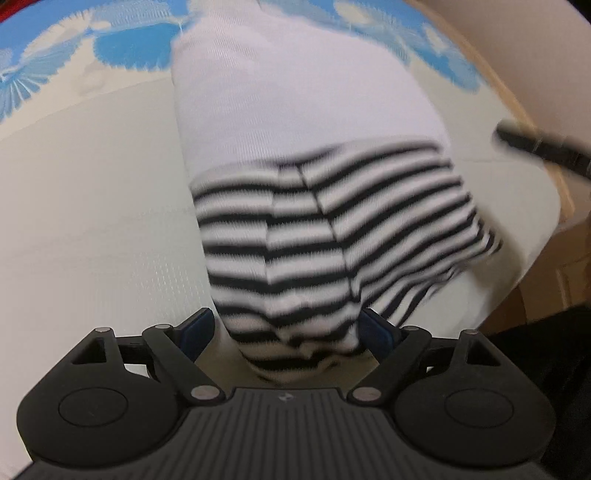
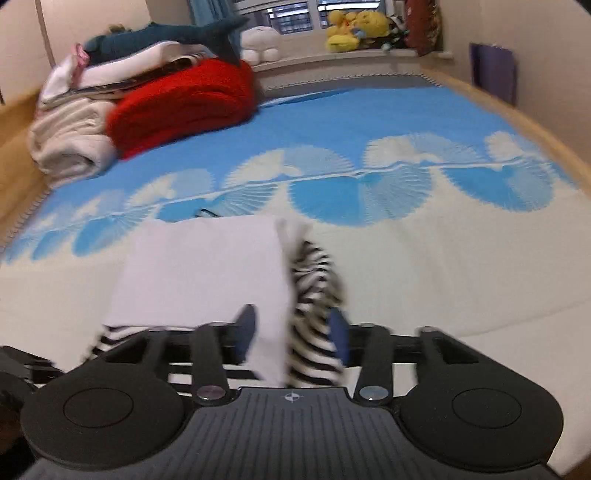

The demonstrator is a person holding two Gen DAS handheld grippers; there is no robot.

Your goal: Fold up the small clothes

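Currently the striped garment [image 1: 314, 236] is lying on the bed [image 1: 92, 221], its white part toward the blue pattern. Left gripper [image 1: 286, 332] is straddling its striped end, jaws spread. Right gripper [image 2: 291, 332] jaws are parted around its edge, not pinching.

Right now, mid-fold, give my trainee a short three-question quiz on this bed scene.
1. True or false: the garment is part plain white, part black-and-white striped.
2. What lies between the open fingers of the left gripper? A) striped end B) red blanket C) nothing
3. Name the yellow thing on the window ledge.

Key: 1 true. 2 A. 3 a plush toy.
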